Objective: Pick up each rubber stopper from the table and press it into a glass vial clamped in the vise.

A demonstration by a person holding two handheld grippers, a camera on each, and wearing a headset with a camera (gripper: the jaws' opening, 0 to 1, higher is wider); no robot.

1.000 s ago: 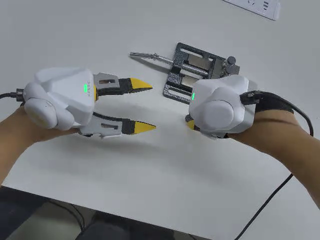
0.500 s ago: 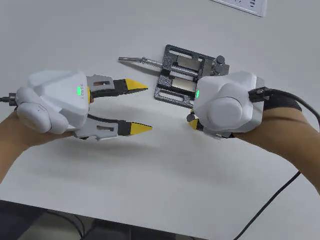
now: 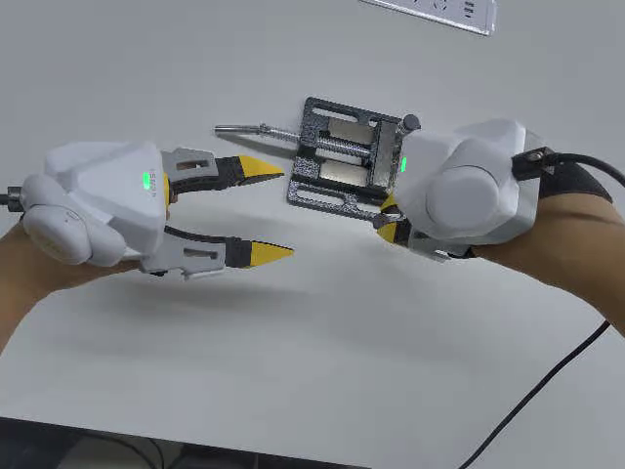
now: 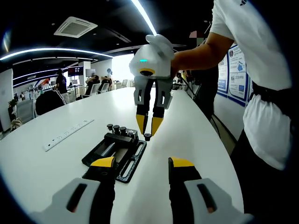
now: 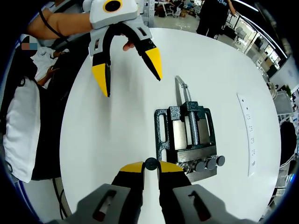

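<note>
My right gripper [image 3: 389, 219] is shut on a small dark rubber stopper [image 3: 376, 222], held just off the near right corner of the black vise [image 3: 322, 191]. In the right gripper view the stopper [image 5: 150, 164] sits pinched between the yellow tips of my right gripper [image 5: 150, 168], with the vise [image 5: 163, 135] just beyond. Three dark-topped vials [image 5: 209, 164] stand in a row at the vise's end. My left gripper [image 3: 282, 211] hovers open and holds nothing, left of the vise. The left gripper view shows the stopper [image 4: 147, 136] hanging above the vise [image 4: 133, 161].
The vise's metal handle [image 3: 244, 129] sticks out to the left over the white table [image 3: 322, 342]. A white power strip [image 3: 430, 10] lies at the far edge. A black cable [image 3: 527, 391] trails from my right hand. A person in a white shirt [image 4: 252, 70] stands close by.
My right gripper has moved up and to the right alongside the vise with the stopper in its tips. The left gripper has stayed open in much the same place. The head camera has shifted.
</note>
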